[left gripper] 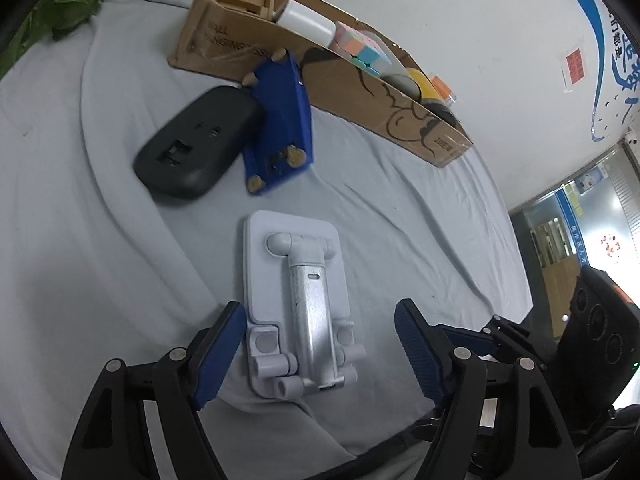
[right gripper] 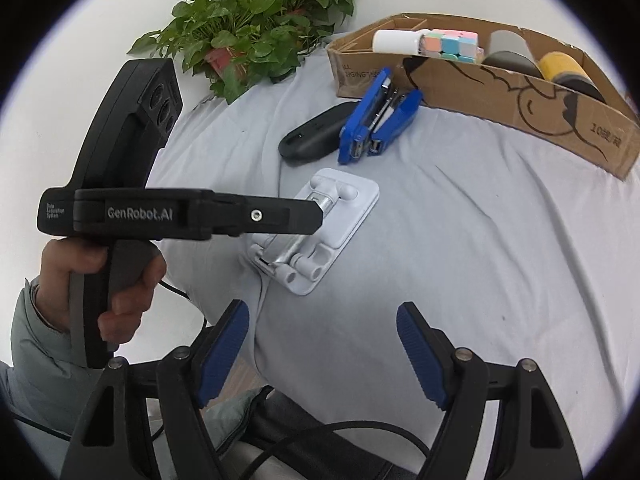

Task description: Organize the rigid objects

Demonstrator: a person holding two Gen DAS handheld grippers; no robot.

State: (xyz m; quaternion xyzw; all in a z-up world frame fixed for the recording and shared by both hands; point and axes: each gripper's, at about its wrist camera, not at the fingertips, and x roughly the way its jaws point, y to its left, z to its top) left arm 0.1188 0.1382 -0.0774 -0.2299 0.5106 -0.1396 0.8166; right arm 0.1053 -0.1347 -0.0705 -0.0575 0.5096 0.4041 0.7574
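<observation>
A white folding phone stand (left gripper: pixel 298 300) with a silver arm lies flat on the grey cloth; it also shows in the right wrist view (right gripper: pixel 320 232). My left gripper (left gripper: pixel 320 336) is open, its fingers on either side of the stand's near end. Beyond the stand lie a blue stapler (left gripper: pixel 280 128) (right gripper: pixel 376 116) and a black computer mouse (left gripper: pixel 196 140) (right gripper: pixel 316 132), upside down. My right gripper (right gripper: pixel 322 340) is open and empty, hovering above the cloth's near edge, apart from the stand.
A cardboard box (right gripper: pixel 500 92) (left gripper: pixel 320 76) at the back holds a white bottle (right gripper: pixel 396 41), a pastel cube (right gripper: pixel 450 46) and tape rolls (right gripper: pixel 560 68). A potted plant (right gripper: pixel 256 24) stands at the back left. The cloth is wrinkled.
</observation>
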